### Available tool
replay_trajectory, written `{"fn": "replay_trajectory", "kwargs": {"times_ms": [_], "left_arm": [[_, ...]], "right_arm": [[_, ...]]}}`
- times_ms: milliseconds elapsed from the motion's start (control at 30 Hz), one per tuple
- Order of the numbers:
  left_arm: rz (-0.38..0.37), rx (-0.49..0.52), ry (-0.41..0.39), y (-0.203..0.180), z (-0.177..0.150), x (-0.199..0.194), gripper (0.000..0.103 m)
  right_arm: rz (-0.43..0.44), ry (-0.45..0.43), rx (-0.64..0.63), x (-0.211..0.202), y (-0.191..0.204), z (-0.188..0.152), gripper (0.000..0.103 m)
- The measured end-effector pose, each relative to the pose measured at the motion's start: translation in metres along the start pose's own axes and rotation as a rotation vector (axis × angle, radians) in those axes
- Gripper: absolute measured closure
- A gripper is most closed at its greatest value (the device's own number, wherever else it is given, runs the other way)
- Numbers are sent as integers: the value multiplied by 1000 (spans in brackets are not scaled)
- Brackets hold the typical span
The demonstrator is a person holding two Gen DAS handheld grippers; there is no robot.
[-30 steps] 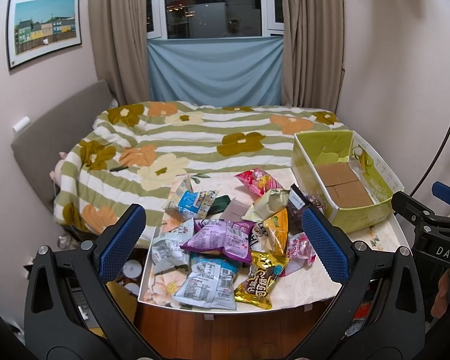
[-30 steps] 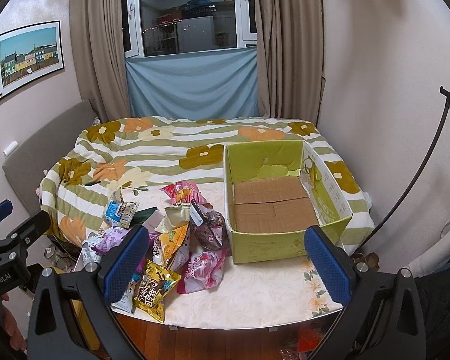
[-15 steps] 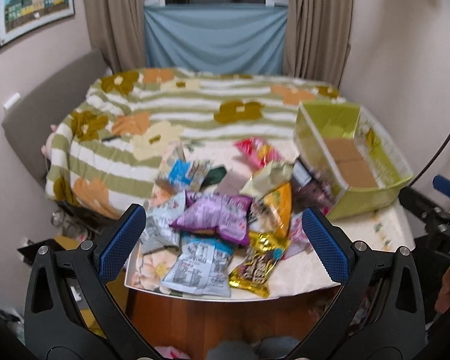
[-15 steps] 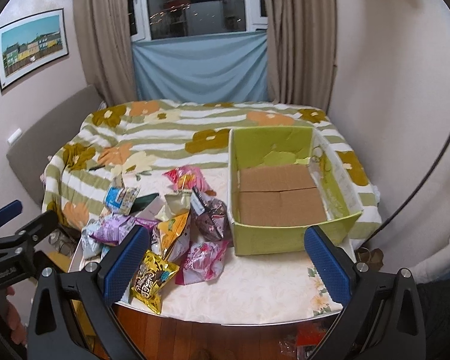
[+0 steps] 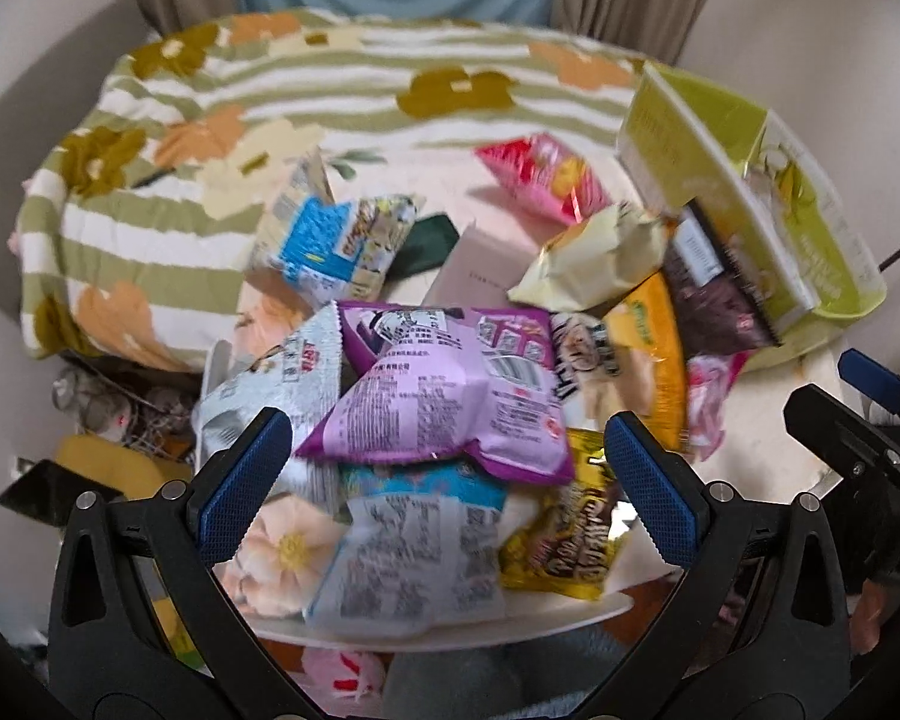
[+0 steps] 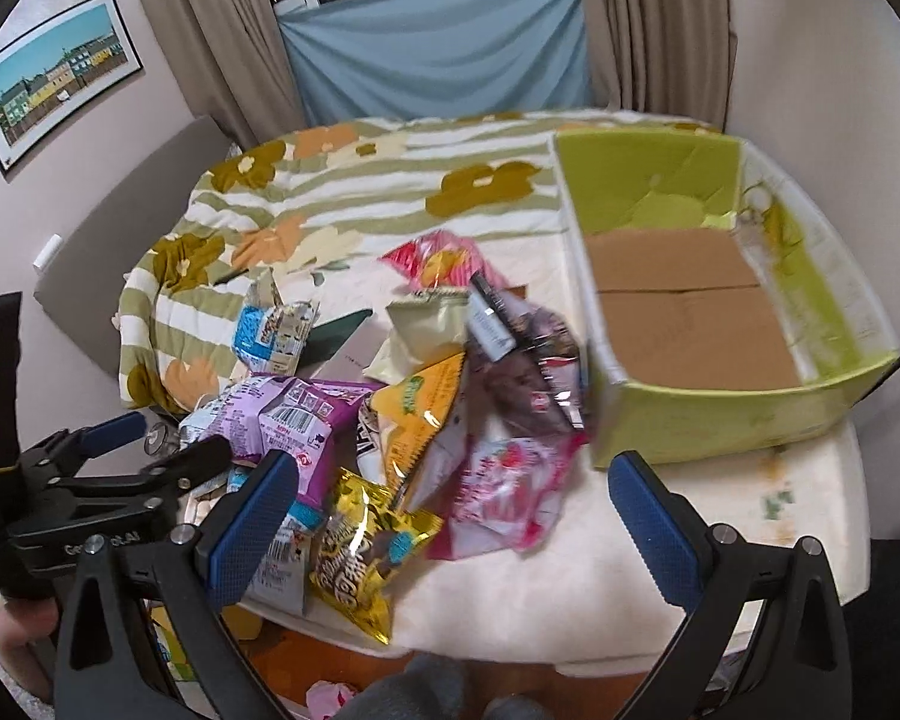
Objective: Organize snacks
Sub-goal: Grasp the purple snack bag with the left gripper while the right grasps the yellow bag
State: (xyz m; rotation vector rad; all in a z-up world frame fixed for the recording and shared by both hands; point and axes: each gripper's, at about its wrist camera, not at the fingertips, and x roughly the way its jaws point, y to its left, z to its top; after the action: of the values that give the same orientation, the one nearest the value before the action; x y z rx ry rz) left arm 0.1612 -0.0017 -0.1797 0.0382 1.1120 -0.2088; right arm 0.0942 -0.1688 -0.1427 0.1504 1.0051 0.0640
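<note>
Several snack bags lie heaped on a white table (image 6: 660,588). In the left wrist view a purple bag (image 5: 450,390) tops the pile, over a pale blue-white bag (image 5: 414,564) and beside a gold bag (image 5: 564,540). My left gripper (image 5: 444,480) hangs open just above the purple bag, holding nothing. In the right wrist view my right gripper (image 6: 456,516) is open over a gold bag (image 6: 366,552) and a pink bag (image 6: 498,492). An open green cardboard box (image 6: 714,414) stands at the right, with nothing inside.
A bed with a striped floral cover (image 6: 354,192) runs behind the table. A dark green card and a beige box (image 5: 480,270) lie among the bags. The left gripper (image 6: 108,480) shows at the left edge of the right wrist view. Wooden floor lies below.
Both grippers have dropped and moved in toward the table, so the bags look far larger. The left one now hovers close over the purple bag. Both stay open.
</note>
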Motion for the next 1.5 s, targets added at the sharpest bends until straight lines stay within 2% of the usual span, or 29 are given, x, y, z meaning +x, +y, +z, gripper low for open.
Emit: {"fn": "replay_trajectory", "kwargs": {"times_ms": [133, 300, 500, 667, 867, 1067, 1233, 1400, 1500], "left_arm": [[-57, 23, 85, 3, 10, 32, 1], [-36, 103, 147, -10, 18, 62, 1], [-28, 142, 212, -16, 22, 87, 1], [-35, 145, 230, -15, 23, 96, 3], [-69, 145, 230, -11, 23, 97, 12], [-85, 136, 223, -10, 20, 93, 14], [-88, 123, 219, -8, 19, 89, 14], [-81, 115, 211, -9, 17, 84, 14], [-79, 104, 201, -9, 16, 79, 15]], "right_arm": [[-29, 42, 14, 27, 7, 7, 0], [-34, 64, 68, 44, 2, 14, 5], [-16, 110, 96, 68, 3, 17, 19], [-4, 147, 99, 85, 4, 15, 27], [17, 168, 80, 100, 8, 17, 28], [56, 202, 58, 120, 14, 22, 32], [54, 219, 47, 133, 14, 24, 33], [79, 231, 48, 141, 13, 24, 40], [83, 225, 42, 138, 10, 24, 50]]}}
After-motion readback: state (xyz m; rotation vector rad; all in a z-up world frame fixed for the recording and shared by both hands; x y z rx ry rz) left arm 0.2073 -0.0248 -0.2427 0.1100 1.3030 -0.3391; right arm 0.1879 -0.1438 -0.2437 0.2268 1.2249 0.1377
